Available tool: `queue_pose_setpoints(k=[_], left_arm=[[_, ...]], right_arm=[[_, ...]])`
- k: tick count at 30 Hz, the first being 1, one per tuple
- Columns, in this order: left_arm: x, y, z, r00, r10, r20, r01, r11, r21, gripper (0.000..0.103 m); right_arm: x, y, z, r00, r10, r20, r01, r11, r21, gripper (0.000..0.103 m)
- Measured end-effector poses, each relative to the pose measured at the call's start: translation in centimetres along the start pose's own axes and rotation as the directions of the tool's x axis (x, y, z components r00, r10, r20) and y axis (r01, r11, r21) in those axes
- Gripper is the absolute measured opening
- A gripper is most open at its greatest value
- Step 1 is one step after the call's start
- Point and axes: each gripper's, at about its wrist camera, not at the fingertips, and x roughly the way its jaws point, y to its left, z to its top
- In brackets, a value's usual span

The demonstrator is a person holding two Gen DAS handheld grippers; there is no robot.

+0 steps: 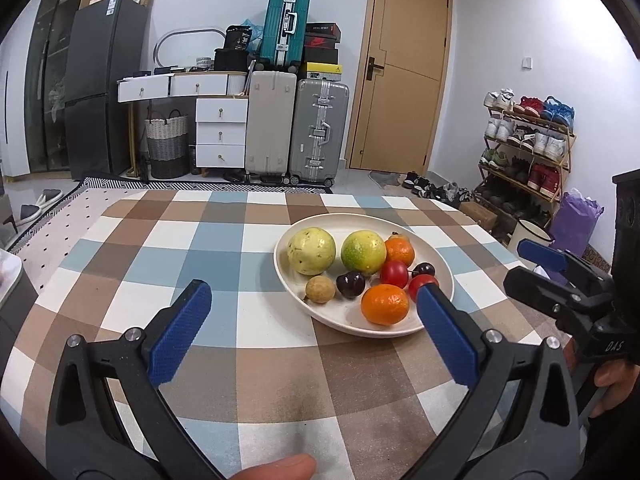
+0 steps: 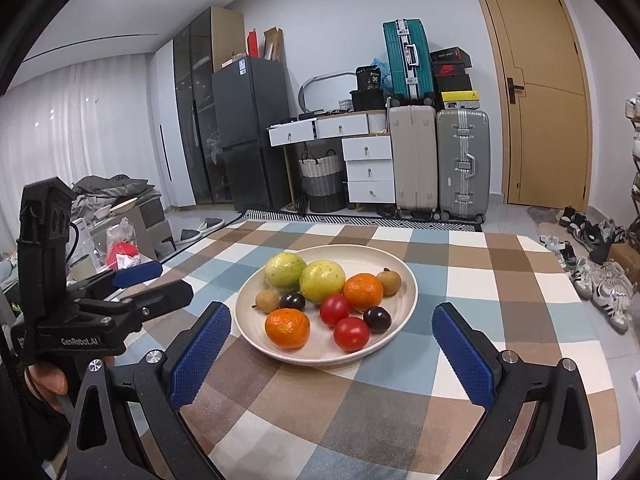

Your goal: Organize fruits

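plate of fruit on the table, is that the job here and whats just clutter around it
For the job:
- white plate on the checked tablecloth
- two guavas
- two oranges
- two tomatoes
- left gripper and right gripper, both open, empty

Just lying about:
- suitcases
- fridge
- shoe rack
- woven basket

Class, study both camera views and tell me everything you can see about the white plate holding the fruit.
The white plate is round, shallow and cream-white with a low raised rim, smooth and matte, perhaps ceramic or plastic. It lies flat on the checked tablecloth, ahead of both open grippers, neither touching it. It holds two yellow-green fruits, two oranges, two red tomatoes, two dark plums and two small brown fruits. Bare patches show along its near side.
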Motion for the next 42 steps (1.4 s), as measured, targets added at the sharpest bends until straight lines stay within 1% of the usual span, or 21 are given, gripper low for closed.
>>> queue_pose_setpoints(k=[7, 11, 25, 42], left_arm=[[0.2, -0.1, 0.0, 1.000, -0.008, -0.002, 0.008, 1.000, -0.004, 0.102], [0.1, -0.6, 0.0, 1.000, -0.009, 0.002, 0.009, 1.000, 0.013, 0.102], [0.1, -0.7, 0.0, 1.000, -0.009, 0.006, 0.009, 1.000, 0.020, 0.102], [0.0, -0.9, -0.1, 1.000, -0.010, 0.010, 0.010, 1.000, 0.023, 0.102]], right_arm=[[-0.2, -0.2, 0.0, 1.000, 0.003, 0.012, -0.003, 1.000, 0.008, 0.102], [-0.4, -0.1, 0.0, 1.000, 0.002, 0.019, -0.002, 1.000, 0.004, 0.102], [-0.3, 1.4, -0.2, 1.000, -0.011, 0.020, 0.013, 0.997, -0.072, 0.102], [-0.4, 1.4, -0.2, 1.000, -0.010, 0.020, 0.011, 0.998, -0.065, 0.102]])
